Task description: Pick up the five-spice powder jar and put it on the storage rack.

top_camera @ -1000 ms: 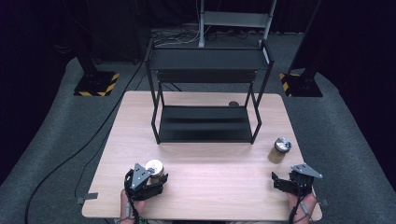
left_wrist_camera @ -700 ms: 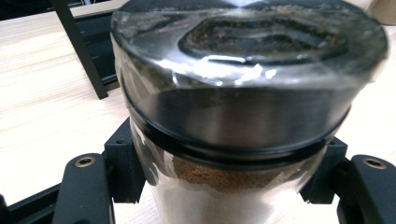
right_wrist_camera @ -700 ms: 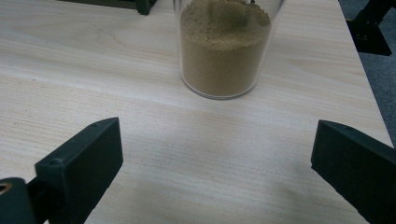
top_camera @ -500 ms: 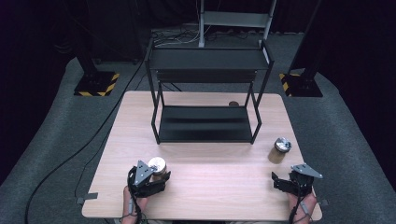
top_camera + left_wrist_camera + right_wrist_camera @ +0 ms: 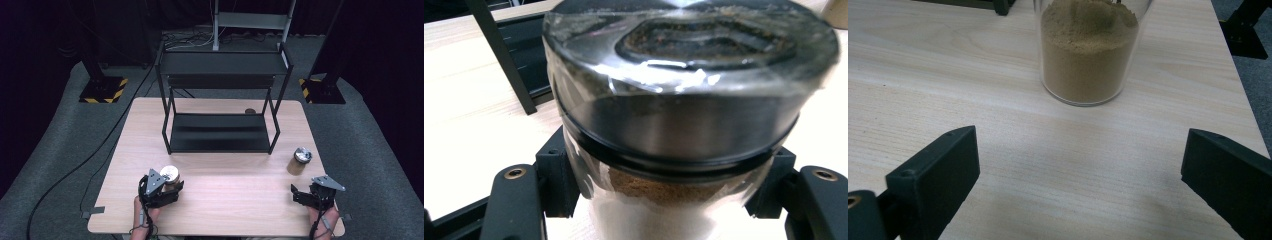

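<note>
High view: a clear glass spice jar with a silver metal lid (image 5: 170, 174) sits at the near left of the light wooden table (image 5: 240, 200), clamped in the left gripper (image 5: 167, 187). Nothing stands on the black metal two-tier shelf rack (image 5: 220, 132), so shelving seems ahead. A second clear jar of tan powder (image 5: 299, 160) stands ahead of the right gripper (image 5: 306, 194), whose jaws gape wide, empty.

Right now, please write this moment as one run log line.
left gripper: jaws shut on spice jar | right gripper: jaws open, holding nothing | second jar: standing on table, ahead of right gripper | shelf rack: nothing on it
</note>
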`<state>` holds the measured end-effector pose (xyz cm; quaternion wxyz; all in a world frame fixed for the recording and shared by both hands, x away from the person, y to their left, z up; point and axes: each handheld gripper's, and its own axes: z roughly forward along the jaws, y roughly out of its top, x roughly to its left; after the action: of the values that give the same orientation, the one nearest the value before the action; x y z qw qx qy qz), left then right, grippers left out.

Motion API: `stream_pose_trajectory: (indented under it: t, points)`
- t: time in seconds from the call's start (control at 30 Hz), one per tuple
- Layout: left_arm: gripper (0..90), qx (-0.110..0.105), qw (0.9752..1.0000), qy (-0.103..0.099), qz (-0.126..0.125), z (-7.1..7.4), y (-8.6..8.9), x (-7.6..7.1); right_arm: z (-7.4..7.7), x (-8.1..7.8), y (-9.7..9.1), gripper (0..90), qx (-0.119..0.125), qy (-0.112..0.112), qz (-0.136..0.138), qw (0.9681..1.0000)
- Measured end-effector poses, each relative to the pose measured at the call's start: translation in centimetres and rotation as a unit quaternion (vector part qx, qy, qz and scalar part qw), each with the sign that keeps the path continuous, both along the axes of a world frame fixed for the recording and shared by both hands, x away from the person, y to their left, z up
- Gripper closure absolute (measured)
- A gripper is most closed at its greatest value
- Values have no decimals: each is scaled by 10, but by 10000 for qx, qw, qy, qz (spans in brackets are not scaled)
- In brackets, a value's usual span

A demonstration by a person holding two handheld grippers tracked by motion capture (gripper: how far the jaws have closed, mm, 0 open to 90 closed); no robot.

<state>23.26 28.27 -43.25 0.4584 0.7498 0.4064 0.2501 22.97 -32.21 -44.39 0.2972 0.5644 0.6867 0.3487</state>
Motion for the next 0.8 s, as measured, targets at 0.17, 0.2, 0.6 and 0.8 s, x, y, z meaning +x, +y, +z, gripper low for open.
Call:
stream_pose_trajectory:
  t: [0.17, 0.2, 0.6, 0.8]
  points:
    - [314, -22, 10000, -4, -14, 0, -2, 3, 0, 0, 0, 12, -10, 4, 10, 10000]
    - [315, -10, 10000, -3, -27, 1, -2, 4, 0, 0, 0, 12, -10, 2, 8, 10000]
    - [314, 49, 9999, -10, -90, 4, -6, 13, 0, 0, 0, 12, 9, 1, 1, 10000]
    - [314, 49, 9999, -6, -108, 4, -8, 17, 0, 0, 0, 12, 8, -2, 4, 10000]
